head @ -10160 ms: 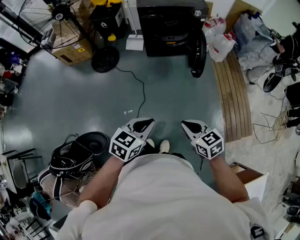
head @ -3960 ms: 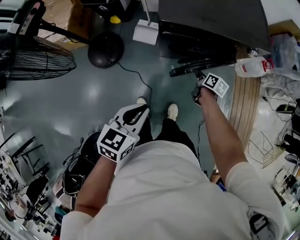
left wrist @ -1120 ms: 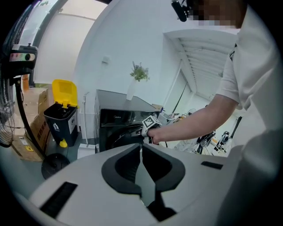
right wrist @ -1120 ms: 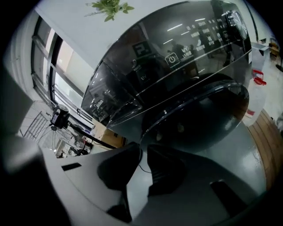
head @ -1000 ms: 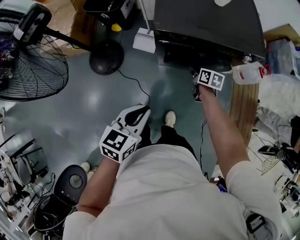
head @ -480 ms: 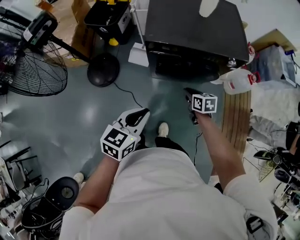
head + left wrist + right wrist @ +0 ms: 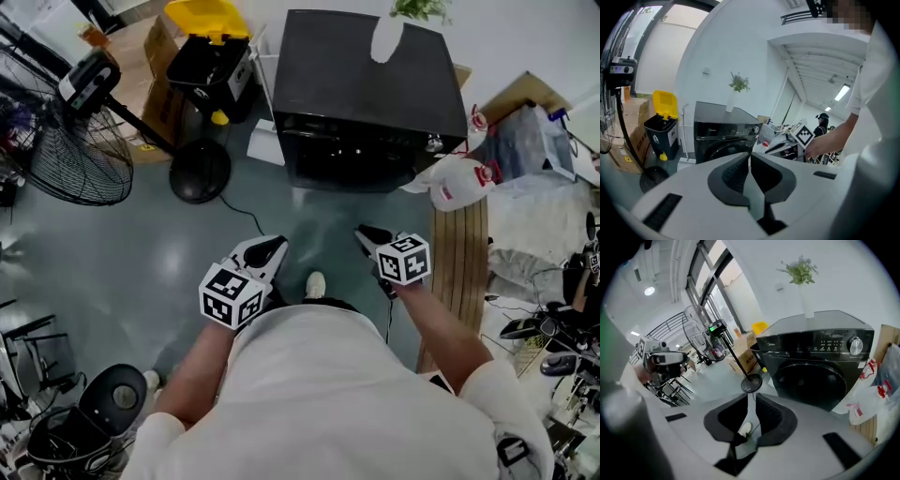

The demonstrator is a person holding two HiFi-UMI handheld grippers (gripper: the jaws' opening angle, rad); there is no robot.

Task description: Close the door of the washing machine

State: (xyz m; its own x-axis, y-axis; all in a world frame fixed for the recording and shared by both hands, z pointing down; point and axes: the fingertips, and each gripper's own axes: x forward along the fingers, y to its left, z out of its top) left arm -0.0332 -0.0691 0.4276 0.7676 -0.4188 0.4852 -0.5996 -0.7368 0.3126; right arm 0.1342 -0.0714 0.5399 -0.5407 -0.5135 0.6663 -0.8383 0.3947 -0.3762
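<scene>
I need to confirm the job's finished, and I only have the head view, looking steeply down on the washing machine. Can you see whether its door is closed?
Observer: Yes. In the right gripper view the round door sits shut against the front of the washing machine.
Operator: Is the right gripper gripping anything?
Observer: No. Its tongs stand slightly apart, with only floor and a shoe showing through the gap.
</scene>
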